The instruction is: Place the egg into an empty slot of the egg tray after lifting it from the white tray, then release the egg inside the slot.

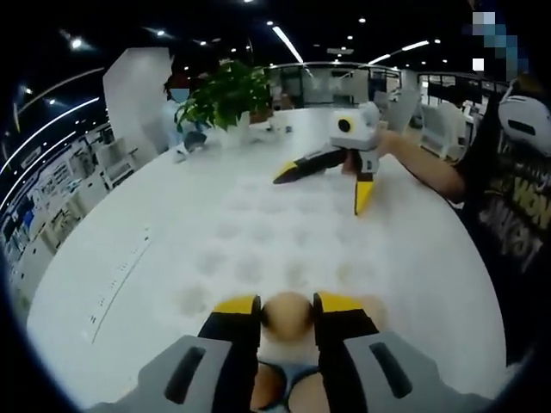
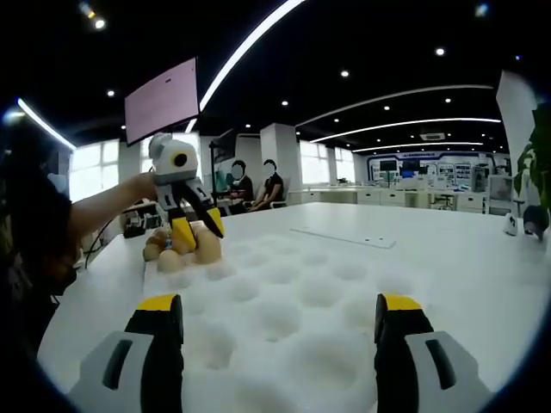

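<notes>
Now my left gripper (image 1: 287, 311) pinches a smooth tan egg (image 1: 287, 316) just above the near edge of the white foam egg tray (image 1: 258, 232), my right gripper (image 2: 280, 323) spread idle; next, I judge, lower into an empty slot and loosen.

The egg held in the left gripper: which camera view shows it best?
The left gripper view shows it best: the egg sits close and large between the left gripper jaws, above the egg tray. In the right gripper view that egg is small and far, partly covered by the jaws, beside other eggs.
</notes>
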Demonstrator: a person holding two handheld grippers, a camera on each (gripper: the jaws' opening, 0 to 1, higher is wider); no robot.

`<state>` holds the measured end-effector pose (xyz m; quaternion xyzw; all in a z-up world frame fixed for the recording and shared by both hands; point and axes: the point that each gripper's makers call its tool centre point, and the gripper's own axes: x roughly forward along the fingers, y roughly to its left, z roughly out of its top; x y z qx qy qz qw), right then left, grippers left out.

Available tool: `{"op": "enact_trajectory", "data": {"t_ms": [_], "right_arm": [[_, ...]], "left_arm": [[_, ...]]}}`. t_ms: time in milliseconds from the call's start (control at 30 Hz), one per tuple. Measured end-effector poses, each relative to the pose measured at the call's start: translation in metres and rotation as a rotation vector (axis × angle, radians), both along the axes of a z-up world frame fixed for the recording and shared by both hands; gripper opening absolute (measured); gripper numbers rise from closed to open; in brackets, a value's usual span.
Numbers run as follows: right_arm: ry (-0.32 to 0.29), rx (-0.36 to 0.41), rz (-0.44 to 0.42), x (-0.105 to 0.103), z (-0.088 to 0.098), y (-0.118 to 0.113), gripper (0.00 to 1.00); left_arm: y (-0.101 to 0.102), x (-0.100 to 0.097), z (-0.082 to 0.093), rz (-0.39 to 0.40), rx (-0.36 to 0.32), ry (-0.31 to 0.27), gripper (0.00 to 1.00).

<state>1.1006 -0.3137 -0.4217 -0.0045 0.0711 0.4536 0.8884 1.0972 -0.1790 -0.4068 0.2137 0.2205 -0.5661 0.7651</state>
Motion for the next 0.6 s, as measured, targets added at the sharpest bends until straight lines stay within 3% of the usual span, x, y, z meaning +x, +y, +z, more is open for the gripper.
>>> {"op": "enact_trajectory", "data": {"t_ms": [100,167,233,367,400,600], "right_arm": [[0.000,0.000,0.000,0.000,0.000,0.000,0.96],[0.000,0.000,0.000,0.000,0.000,0.000,0.96],[0.000,0.001,0.000,0.000,0.000,0.000,0.96],[0.000,0.001,0.000,0.000,0.000,0.000,0.96],[0.000,0.002,0.000,0.000,0.000,0.000,0.96],[-0.001,0.005,0.000,-0.001,0.000,0.000,0.96]], "left_arm": [[-0.002,0.001,0.001,-0.005,-0.008,-0.015,0.23],[-0.003,0.005,0.006,0.017,-0.062,-0.014,0.19],[-0.003,0.002,0.000,0.002,-0.037,-0.005,0.23],[-0.005,-0.005,-0.027,-0.036,0.065,0.007,0.27],[-0.009,-0.005,-0.024,-0.026,0.032,0.015,0.27],[-0.004,-0.009,-0.023,-0.034,0.029,0.020,0.27]]}}
